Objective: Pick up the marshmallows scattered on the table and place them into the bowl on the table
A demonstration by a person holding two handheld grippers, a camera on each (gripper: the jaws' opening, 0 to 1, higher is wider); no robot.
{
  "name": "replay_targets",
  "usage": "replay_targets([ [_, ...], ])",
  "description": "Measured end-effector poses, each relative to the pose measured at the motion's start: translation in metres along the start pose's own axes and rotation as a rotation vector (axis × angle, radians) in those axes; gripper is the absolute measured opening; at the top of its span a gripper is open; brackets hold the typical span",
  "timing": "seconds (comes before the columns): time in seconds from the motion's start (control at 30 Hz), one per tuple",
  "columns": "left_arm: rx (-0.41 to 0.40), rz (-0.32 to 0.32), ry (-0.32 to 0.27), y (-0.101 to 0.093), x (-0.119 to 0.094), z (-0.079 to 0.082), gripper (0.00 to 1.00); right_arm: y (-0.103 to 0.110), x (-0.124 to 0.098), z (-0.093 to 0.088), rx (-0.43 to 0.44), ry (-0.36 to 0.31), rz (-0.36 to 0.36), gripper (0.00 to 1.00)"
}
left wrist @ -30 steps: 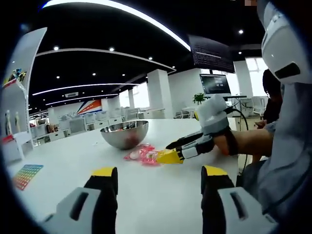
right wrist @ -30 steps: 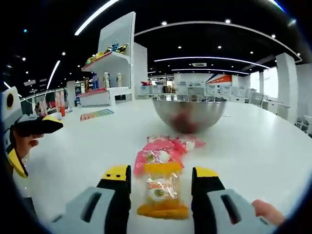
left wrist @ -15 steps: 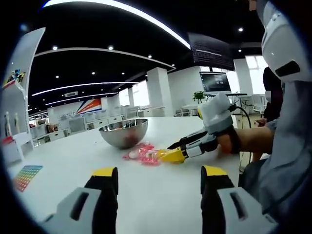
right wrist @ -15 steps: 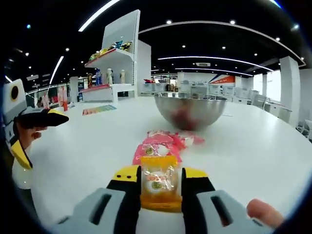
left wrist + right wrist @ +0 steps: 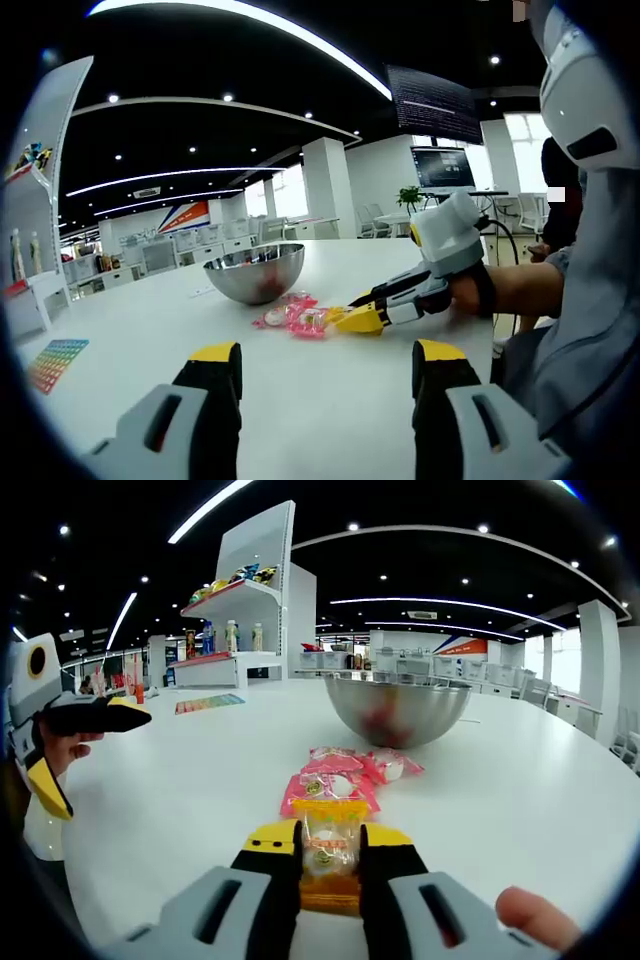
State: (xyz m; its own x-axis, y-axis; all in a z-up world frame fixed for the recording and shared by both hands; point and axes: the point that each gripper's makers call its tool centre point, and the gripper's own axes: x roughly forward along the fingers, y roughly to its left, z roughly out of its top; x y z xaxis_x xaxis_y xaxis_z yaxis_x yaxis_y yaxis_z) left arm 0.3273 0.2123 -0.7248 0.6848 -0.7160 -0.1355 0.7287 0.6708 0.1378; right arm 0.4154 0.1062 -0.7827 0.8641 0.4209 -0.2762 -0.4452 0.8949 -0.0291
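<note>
Right gripper (image 5: 328, 848) now clamped on yellow marshmallow packet (image 5: 327, 852) | left gripper (image 5: 327, 362) apart | bowl (image 5: 397, 709) holds pink packet

No text or label can be read.

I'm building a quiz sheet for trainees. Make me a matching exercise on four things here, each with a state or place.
1. orange packet
2. pink packets
3. steel bowl
4. left tongs

a. open, holding nothing
b. lying on the table before the bowl
c. clamped in the right tongs
d. standing beyond the packets

Pairs: 1-c, 2-b, 3-d, 4-a
</note>
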Motion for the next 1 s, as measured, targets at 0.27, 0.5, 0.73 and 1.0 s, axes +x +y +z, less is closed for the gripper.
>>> replay_targets([
  [0.27, 0.002, -0.002, 0.0, -0.001, 0.001, 0.002, 0.68, -0.001, -0.001, 0.001, -0.002, -0.004, -0.001, 0.16],
  [0.5, 0.007, 0.011, 0.002, 0.002, 0.001, 0.004, 0.69, -0.004, -0.006, 0.008, 0.021, -0.033, 0.003, 0.16],
  [0.73, 0.015, 0.021, 0.001, 0.006, 0.001, 0.006, 0.7, -0.029, -0.017, 0.032, 0.03, -0.072, -0.034, 0.16],
  [1.0, 0.001, 0.028, -0.019, 0.008, 0.003, 0.014, 0.75, -0.052, -0.049, 0.078, 0.023, -0.158, -0.066, 0.16],
])
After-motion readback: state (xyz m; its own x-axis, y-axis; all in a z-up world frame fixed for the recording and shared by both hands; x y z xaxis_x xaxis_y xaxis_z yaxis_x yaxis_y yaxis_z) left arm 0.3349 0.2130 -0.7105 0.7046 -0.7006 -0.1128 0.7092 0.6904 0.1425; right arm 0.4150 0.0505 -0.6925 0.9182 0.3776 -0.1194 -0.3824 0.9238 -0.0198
